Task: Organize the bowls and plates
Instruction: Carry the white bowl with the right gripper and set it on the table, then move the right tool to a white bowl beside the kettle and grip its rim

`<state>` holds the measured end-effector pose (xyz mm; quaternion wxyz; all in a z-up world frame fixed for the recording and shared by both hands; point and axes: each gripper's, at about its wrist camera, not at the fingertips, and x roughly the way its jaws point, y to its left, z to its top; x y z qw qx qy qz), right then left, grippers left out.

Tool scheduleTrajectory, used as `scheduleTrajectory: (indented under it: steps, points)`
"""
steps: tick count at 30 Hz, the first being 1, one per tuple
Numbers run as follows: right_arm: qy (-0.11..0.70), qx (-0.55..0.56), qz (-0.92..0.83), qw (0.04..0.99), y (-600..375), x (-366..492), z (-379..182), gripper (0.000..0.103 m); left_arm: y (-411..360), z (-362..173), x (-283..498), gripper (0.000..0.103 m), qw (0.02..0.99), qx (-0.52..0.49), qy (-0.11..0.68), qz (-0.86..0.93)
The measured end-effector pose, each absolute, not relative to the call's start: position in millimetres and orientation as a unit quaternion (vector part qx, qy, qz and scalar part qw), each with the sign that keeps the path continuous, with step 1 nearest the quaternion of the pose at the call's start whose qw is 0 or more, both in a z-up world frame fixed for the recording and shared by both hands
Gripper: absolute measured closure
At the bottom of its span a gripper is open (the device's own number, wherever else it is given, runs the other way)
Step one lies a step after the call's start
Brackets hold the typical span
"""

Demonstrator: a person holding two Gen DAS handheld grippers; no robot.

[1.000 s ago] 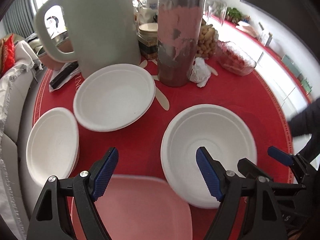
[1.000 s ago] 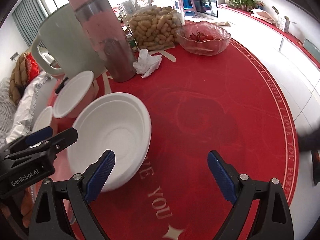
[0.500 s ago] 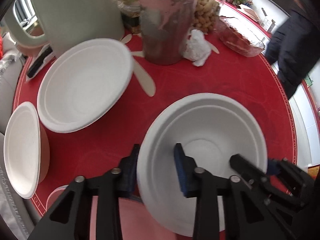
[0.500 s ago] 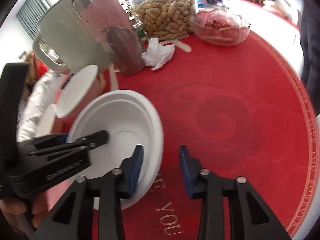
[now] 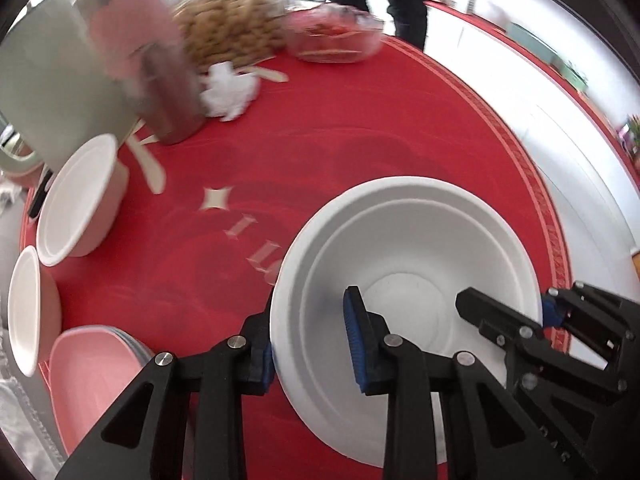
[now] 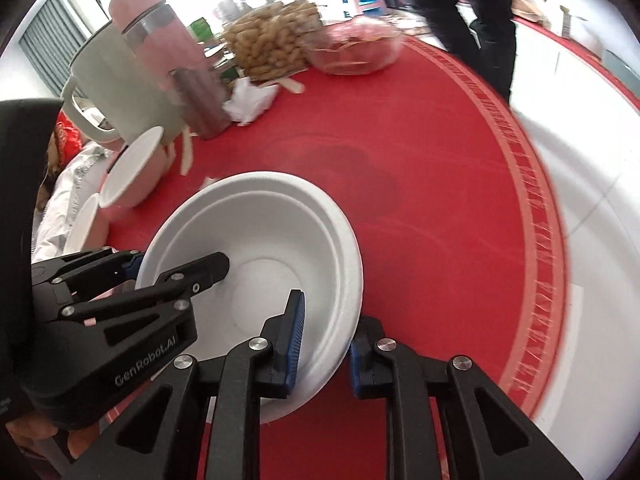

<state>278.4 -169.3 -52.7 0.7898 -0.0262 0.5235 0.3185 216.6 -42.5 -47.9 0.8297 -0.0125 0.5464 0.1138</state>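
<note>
A white bowl (image 5: 408, 256) (image 6: 260, 240) lies over the red tablecloth (image 5: 360, 140) near the front, and both grippers hold it by the rim. My left gripper (image 5: 310, 340) (image 6: 180, 262) is shut on its left rim, one pad inside and one outside. Opposite it, my right gripper (image 6: 326, 344) (image 5: 508, 308) is shut on the right rim. Two more white bowls (image 5: 76, 200) (image 5: 24, 308) stand at the left. A pink plate (image 5: 92, 376) sits at the lower left. I cannot tell whether the held bowl touches the cloth.
At the back left stand a pale green jug (image 5: 52, 80) and a pink bottle (image 5: 152, 64), with crumpled tissue (image 5: 232, 88), a jar of peanuts (image 5: 232, 36) and a glass bowl (image 5: 332, 36) beyond. A person's dark legs (image 6: 472, 20) stand behind. The table's round edge (image 5: 560, 240) curves at the right.
Both grippers went from wide open to shut on the white bowl's rim. The bowl has shifted right across the cloth, away from the other bowls and toward the table's edge.
</note>
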Motion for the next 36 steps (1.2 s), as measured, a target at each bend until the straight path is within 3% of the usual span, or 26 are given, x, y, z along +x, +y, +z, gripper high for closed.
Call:
scheduleTrajectory:
  steps: [9,12,13,14,15,16,21,26,28,36]
  points:
    - [0.515,-0.026,0.293,0.805,-218,252,-52,0.081,-102,-53,186,0.068,0.842,0.002,0.531,0.093]
    - [0.506,-0.005,0.3,0.809,-225,250,-50,0.081,-107,-53,178,0.055,0.849,0.009,0.52,0.094]
    - [0.505,0.007,0.296,0.811,-228,250,-49,0.077,-106,-52,174,0.046,0.852,0.012,0.514,0.102]
    - [0.501,0.015,0.29,0.815,-231,251,-47,0.057,-105,-50,168,0.029,0.856,0.02,0.504,0.112]
    - [0.496,0.025,0.284,0.82,-235,250,-45,0.038,-103,-47,163,0.021,0.861,0.031,0.492,0.121]
    - [0.482,0.043,0.284,0.828,-241,248,-41,0.009,-101,-43,156,0.02,0.87,0.042,0.474,0.133]
    - [0.408,0.104,0.274,0.865,-264,228,-22,0.007,-86,-27,120,0.02,0.897,0.045,0.413,0.151]
    - [0.387,0.121,0.257,0.877,-270,206,-25,0.005,-76,-25,78,0.019,0.915,0.023,0.367,0.166]
    - [0.388,0.106,0.254,0.88,-267,198,-27,0.001,-73,-32,67,0.018,0.917,0.008,0.365,0.16]
    - [0.37,0.057,0.274,0.886,-244,176,-16,0.001,-74,-55,39,0.018,0.91,-0.006,0.389,0.144]
